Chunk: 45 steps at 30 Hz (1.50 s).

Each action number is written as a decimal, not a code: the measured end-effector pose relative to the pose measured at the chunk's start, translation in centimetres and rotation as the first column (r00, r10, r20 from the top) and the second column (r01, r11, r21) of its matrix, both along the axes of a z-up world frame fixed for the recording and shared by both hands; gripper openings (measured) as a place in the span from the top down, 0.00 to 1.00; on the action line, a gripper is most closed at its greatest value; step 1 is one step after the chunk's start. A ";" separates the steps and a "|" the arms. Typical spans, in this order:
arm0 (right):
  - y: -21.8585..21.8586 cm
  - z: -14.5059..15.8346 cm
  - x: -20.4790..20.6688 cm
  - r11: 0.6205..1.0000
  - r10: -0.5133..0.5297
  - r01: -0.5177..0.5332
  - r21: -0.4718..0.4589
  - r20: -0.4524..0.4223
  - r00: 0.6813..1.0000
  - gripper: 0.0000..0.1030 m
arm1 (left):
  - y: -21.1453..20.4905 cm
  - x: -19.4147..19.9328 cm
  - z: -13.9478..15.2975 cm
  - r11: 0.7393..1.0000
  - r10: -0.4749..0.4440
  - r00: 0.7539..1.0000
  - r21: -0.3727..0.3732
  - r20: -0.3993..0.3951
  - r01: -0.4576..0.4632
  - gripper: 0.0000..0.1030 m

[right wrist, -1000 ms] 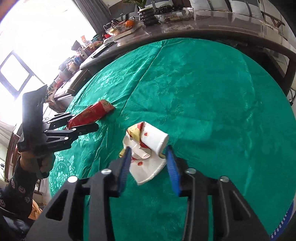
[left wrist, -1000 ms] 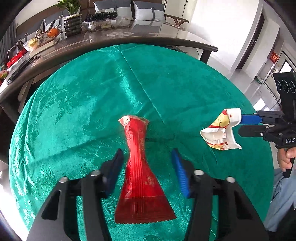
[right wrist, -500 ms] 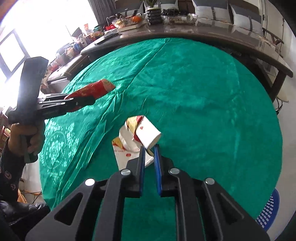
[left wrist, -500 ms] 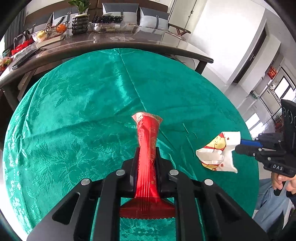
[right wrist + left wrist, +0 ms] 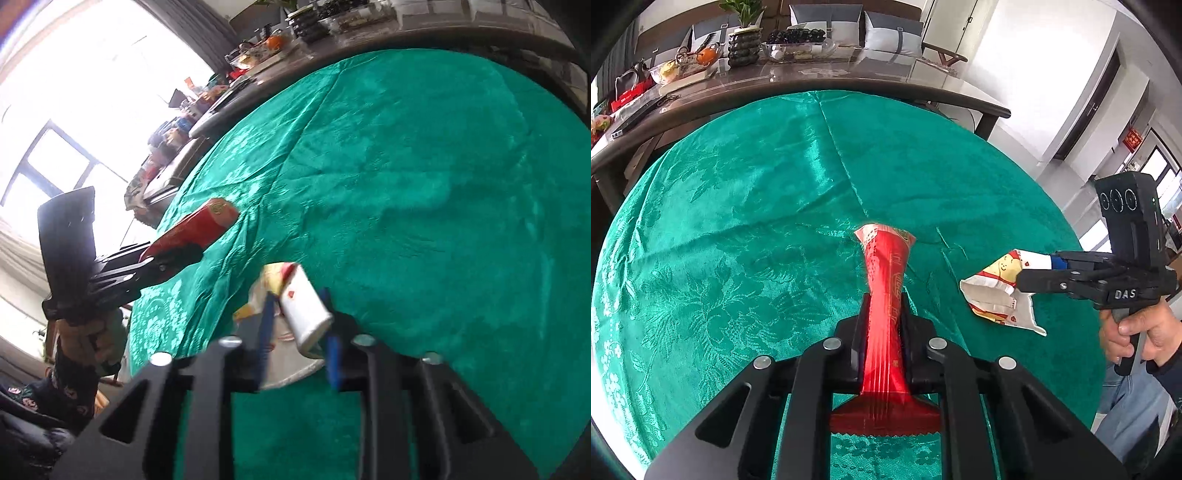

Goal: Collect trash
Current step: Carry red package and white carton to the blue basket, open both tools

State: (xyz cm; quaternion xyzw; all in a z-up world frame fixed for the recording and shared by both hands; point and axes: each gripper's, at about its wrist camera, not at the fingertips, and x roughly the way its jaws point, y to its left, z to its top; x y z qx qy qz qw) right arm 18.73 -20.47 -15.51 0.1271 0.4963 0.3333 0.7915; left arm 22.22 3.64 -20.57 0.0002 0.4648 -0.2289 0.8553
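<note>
My left gripper (image 5: 884, 314) is shut on a long red snack wrapper (image 5: 886, 295) and holds it above the green tablecloth (image 5: 757, 206). It also shows in the right wrist view (image 5: 192, 230), pinched by the left gripper (image 5: 177, 258). My right gripper (image 5: 299, 314) has its blue pads around a crumpled white, yellow and red paper wrapper (image 5: 303, 310), lifted off the cloth; the view is blurred. In the left wrist view the right gripper (image 5: 1034, 273) holds that paper wrapper (image 5: 997, 295) at the table's right edge.
A round table under the green cloth (image 5: 406, 166) fills both views. Behind it stands a long dark table (image 5: 812, 77) with a fruit bowl (image 5: 690, 62), a plant pot (image 5: 744, 44) and a glass tray. A white wall and doorway lie right.
Both grippers have closed on their wrappers and lifted them off the cloth. The right wrist view has since tilted and moved, with the paper wrapper still between its pads.
</note>
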 end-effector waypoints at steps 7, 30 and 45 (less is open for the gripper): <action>-2.6 4.5 -4.2 0.994 -0.064 0.076 -0.084 0.137 0.989 0.91 | -3.5 -1.4 1.4 0.997 -0.037 0.998 0.065 0.045 0.034 0.89; -35.3 0.7 -14.3 0.731 -0.607 0.616 -0.295 0.131 0.784 0.91 | -35.3 -9.5 4.4 0.885 -0.466 0.884 0.038 0.044 0.465 0.89; -47.7 -11.1 -13.5 0.577 -0.813 0.772 -0.265 -0.102 0.573 0.41 | -53.7 -6.4 -12.1 0.841 -0.536 0.813 -0.057 -0.226 0.538 0.48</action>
